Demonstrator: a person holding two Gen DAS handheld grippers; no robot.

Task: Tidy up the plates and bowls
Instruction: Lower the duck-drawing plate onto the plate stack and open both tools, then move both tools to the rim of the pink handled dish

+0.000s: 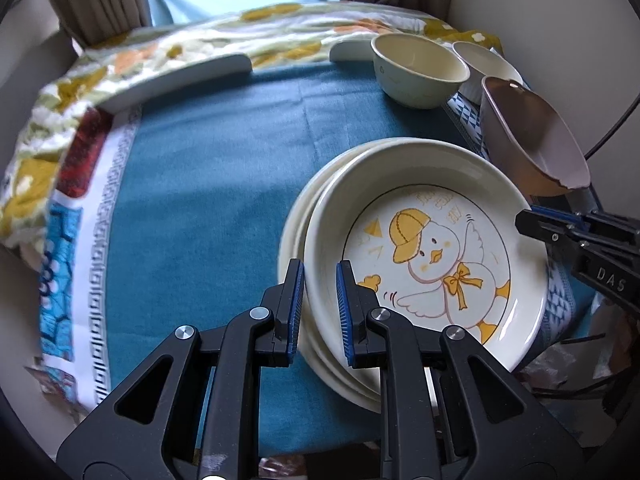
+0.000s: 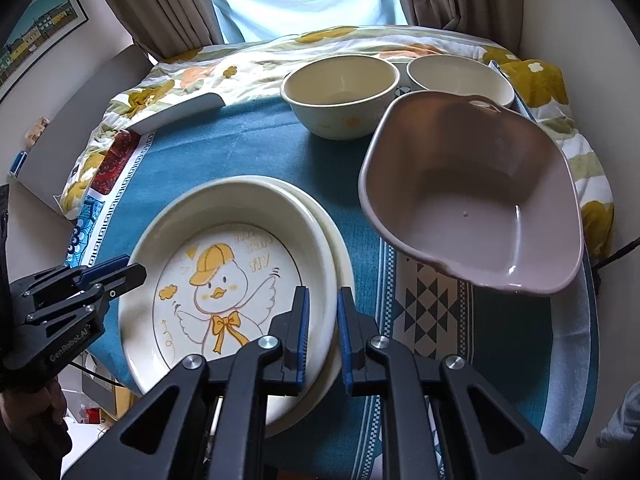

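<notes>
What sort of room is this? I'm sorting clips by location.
Probably a home bedroom or living room: curtains at a window, a floral quilt and a framed picture.

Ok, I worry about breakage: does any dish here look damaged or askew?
Yes. The mauve bowl sits tilted, and its near rim looks chipped. The duck plate lies off-centre on the plate beneath.
</notes>
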